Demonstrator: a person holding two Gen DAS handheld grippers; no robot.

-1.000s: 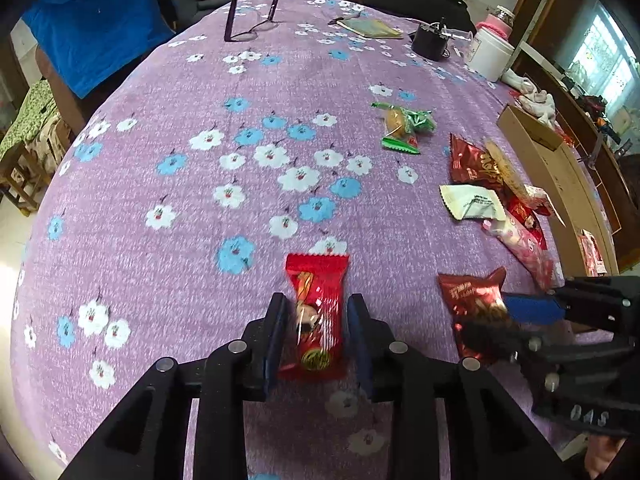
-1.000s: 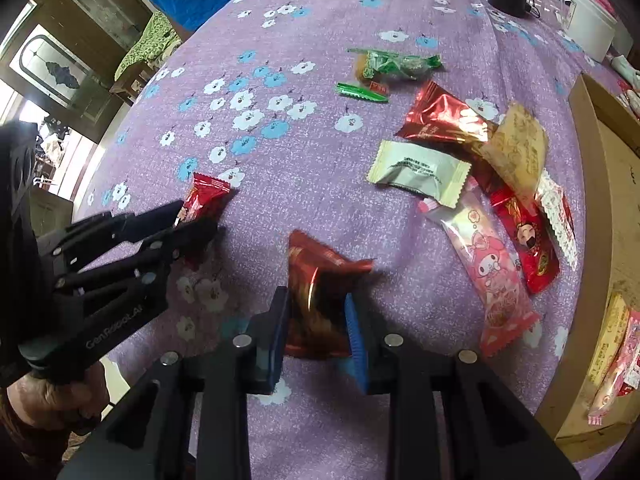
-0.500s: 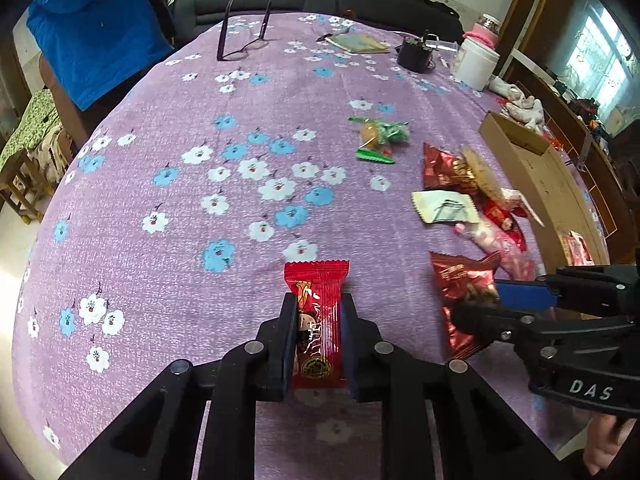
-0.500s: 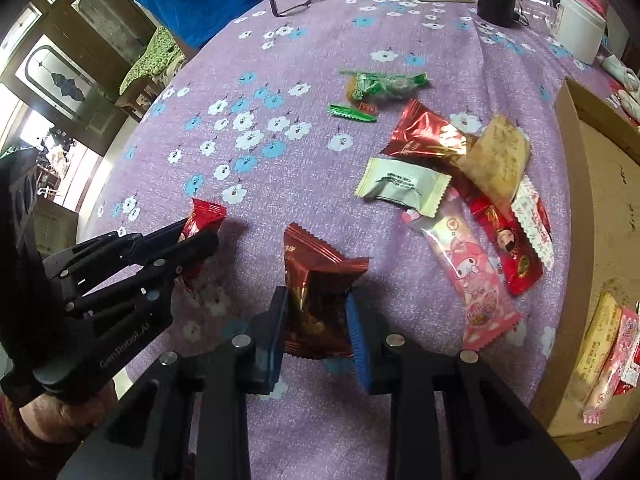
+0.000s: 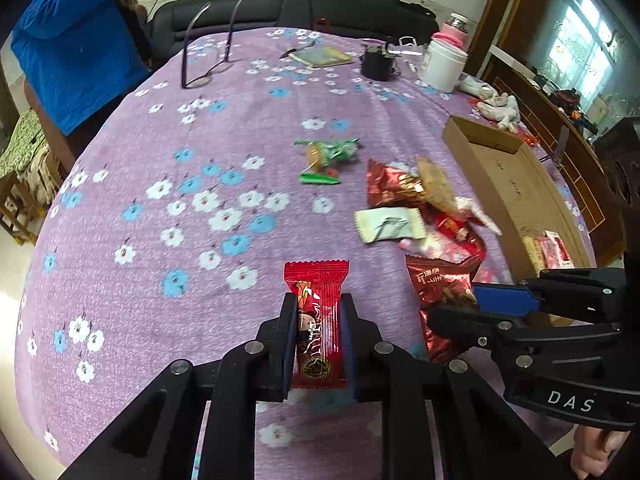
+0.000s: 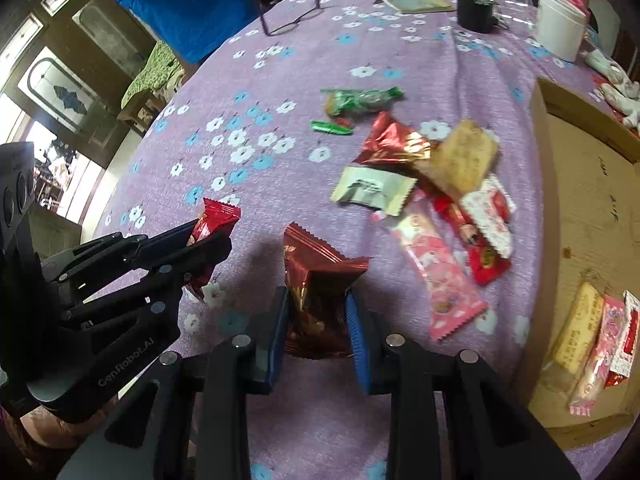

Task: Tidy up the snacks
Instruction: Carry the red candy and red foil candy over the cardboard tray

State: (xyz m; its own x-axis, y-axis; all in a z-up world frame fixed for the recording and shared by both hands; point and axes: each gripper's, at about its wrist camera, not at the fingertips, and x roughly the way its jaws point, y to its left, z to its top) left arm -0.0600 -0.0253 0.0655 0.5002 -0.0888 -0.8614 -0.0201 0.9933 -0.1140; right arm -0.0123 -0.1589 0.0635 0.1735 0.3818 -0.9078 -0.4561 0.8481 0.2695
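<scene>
My left gripper (image 5: 318, 340) is shut on a bright red snack packet (image 5: 318, 320) with a cartoon figure, held just above the purple flowered tablecloth (image 5: 160, 200). My right gripper (image 6: 318, 330) is shut on a dark red foil snack bag (image 6: 320, 292), also raised off the cloth. Each gripper shows in the other's view: the right gripper (image 5: 472, 304) with its foil bag (image 5: 440, 284) at the right, the left gripper (image 6: 208, 236) with its red packet (image 6: 214, 220) at the left. A pile of loose snacks (image 6: 440, 184) lies beyond.
An open cardboard box (image 6: 592, 240) at the right holds several wrapped snacks (image 6: 600, 336). Green candies (image 5: 328, 156), eyeglasses (image 5: 208, 60), a notebook (image 5: 320, 56), a black cup (image 5: 376, 64) and a white jar (image 5: 444, 64) sit farther back. A person in a blue jacket (image 5: 72, 52) stands at the far left.
Both grippers closed tighter on their snacks and rose off the cloth; the red packet and the foil bag now hang clear of the table, and the view has pulled back.
</scene>
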